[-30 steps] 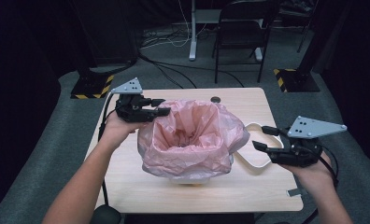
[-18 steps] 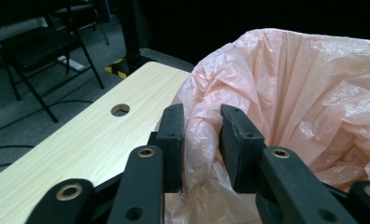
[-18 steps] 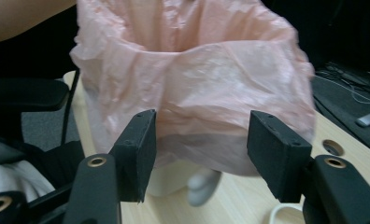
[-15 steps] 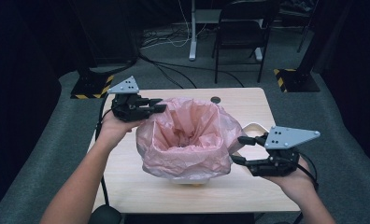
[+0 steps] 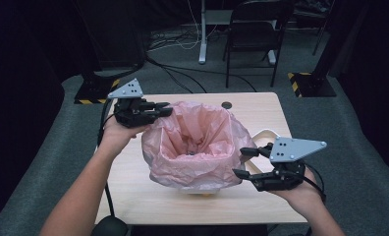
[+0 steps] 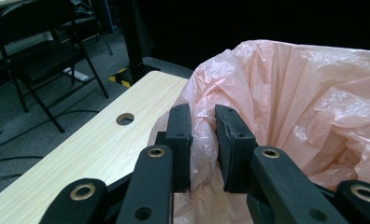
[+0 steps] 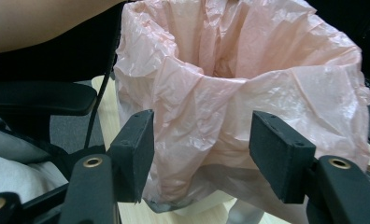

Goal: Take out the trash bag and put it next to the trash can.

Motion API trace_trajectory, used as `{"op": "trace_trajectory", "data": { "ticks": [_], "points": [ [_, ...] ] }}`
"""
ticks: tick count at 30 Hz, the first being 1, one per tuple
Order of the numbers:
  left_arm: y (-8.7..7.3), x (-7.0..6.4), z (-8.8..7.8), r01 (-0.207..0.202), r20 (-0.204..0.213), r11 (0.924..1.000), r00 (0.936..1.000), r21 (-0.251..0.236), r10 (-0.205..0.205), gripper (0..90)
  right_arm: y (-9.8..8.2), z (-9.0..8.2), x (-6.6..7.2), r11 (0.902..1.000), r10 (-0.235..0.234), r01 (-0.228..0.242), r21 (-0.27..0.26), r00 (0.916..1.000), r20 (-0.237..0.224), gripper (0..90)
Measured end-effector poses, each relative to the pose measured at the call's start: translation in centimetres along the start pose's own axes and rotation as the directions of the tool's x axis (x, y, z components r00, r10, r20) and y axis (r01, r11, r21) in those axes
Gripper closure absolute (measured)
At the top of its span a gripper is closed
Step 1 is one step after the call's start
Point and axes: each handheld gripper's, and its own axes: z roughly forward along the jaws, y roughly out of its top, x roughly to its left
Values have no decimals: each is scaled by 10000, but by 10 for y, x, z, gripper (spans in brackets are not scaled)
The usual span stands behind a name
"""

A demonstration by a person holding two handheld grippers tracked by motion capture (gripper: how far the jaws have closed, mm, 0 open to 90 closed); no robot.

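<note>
Pink plastic bag stood open at the middle of the wooden table, draped over a pale container. Left gripper, held level at the bag's far-left rim, had just been closing and now pinched a fold of the film between its pads. Right gripper sat low at the bag's near-right side, jaws spread and slightly widened, nothing pressed. Since the earlier frames the right hand had moved in from the table's right edge toward the bag.
</note>
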Motion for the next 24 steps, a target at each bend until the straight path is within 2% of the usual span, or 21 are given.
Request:
{"op": "trace_trajectory", "data": {
  "ticks": [9, 16, 24],
  "points": [
    [0, -2, 0, -22, 166, 10000, 9999, 5, 22, 807, 0, 9, 1, 9998, -24, 23, 180, 10000, 53, 443],
    [0, -4, 0, -48, 282, 10000, 9996, 30, 48, 845, -2, 13, 0, 9999, -32, 31, 126, 10000, 77, 597],
    [1, -4, 0, 4, 348, 10000, 9994, -23, -3, 867, -2, 8, -1, 9998, -165, 166, -93, 9998, 94, 769]
  ]
}}
